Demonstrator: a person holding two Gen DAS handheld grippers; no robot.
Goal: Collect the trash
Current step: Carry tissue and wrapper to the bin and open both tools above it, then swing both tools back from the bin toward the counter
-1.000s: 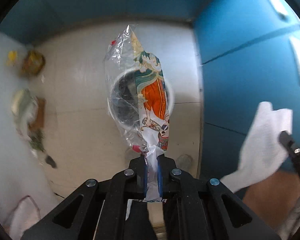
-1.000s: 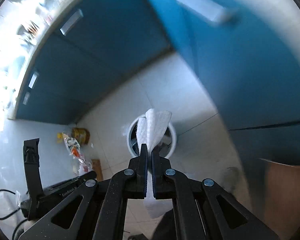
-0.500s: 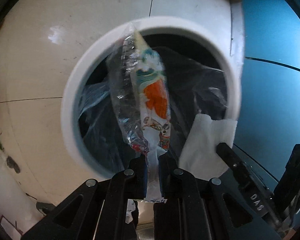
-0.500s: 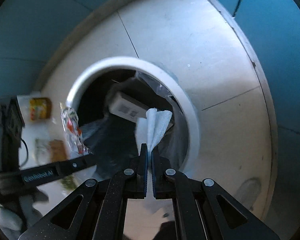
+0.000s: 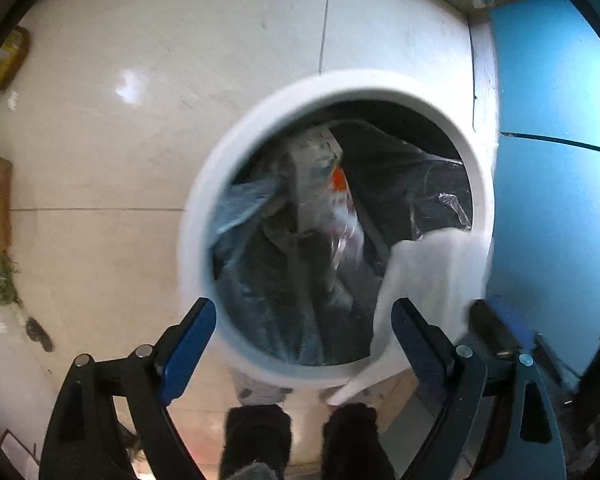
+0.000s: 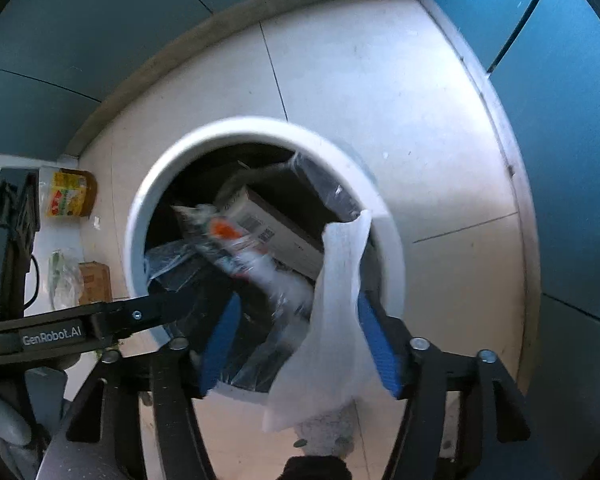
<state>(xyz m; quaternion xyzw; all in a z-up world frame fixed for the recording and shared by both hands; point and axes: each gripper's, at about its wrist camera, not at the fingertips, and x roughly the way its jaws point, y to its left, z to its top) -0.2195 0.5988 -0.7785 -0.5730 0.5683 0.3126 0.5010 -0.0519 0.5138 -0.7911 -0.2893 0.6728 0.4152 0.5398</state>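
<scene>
A white round trash bin (image 5: 204,216) with a black liner stands on the floor below both grippers; it also shows in the right wrist view (image 6: 140,208). My left gripper (image 5: 304,332) is open over the bin's near rim. The clear printed wrapper (image 5: 332,200) is loose and blurred inside the bin, also in the right wrist view (image 6: 240,248). My right gripper (image 6: 300,344) is open, and the white paper towel (image 6: 332,312) hangs loose between its fingers, touching the right one. The towel also shows in the left wrist view (image 5: 428,280). A cardboard box (image 6: 276,232) lies in the bin.
Blue cabinet fronts (image 5: 556,200) stand close to the bin's right. More litter lies on the pale tiled floor at the left: a yellow packet (image 6: 66,194), a brown carton (image 6: 96,282), green scraps (image 5: 2,280). My left gripper's finger (image 6: 112,320) crosses the right wrist view.
Both grippers have opened over the bin. The wrapper has left the left gripper and drops into the bin. The paper towel has come free between the right fingers.
</scene>
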